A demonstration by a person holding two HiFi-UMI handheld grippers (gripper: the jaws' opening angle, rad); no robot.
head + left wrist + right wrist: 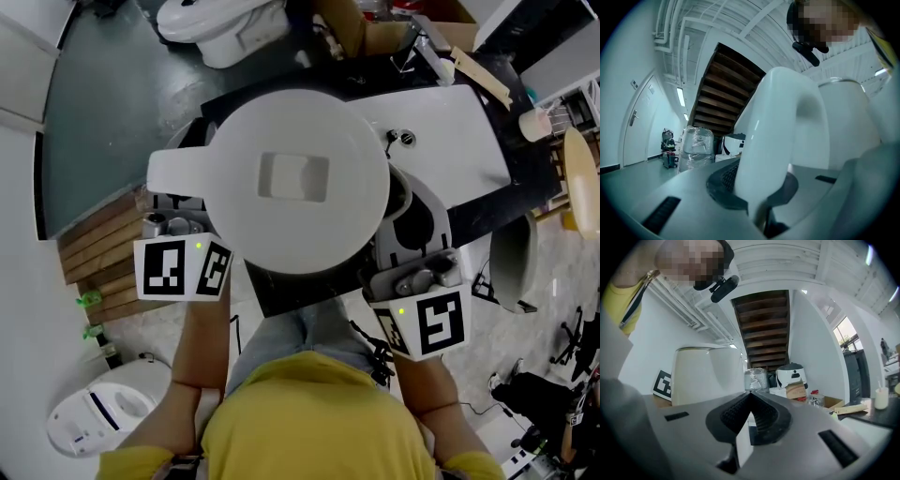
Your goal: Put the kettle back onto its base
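- Plainly, the kettle [295, 178] is white and smooth, with a round flat lid bearing a shallow rectangular recess and a thick arched handle [178, 173] at its left.
- It fills the middle of the head view, lifted above the surface [455, 122].
- The left hand-held gripper [757, 192] has its jaws clamped on the lower part of the handle, with the kettle's body rising at the right of its view.
- The right hand-held gripper [750, 401] has its jaws closed, the ribbed pads [733, 416] meeting at the tips. The kettle stands apart at the left of that view.
- A white sliver shows in the narrow gap lower down between those jaws. I cannot tell what it is.
- In the head view the kettle covers most of the surface and the tips of both grippers.
- A round white-and-black part [417, 211] peeks out past the kettle's right edge. I cannot tell whether it is the base.
- The lid is shut, so the kettle's inside is hidden.
- A cardboard box [375, 33] stands open at the top centre of the head view, its contents too small to make out.
- A pale cup [881, 398] at the right edge of the right gripper view has a thin stick standing in it.
- A film-wrapped clear jug [696, 147] stands at the lower left of the left gripper view.
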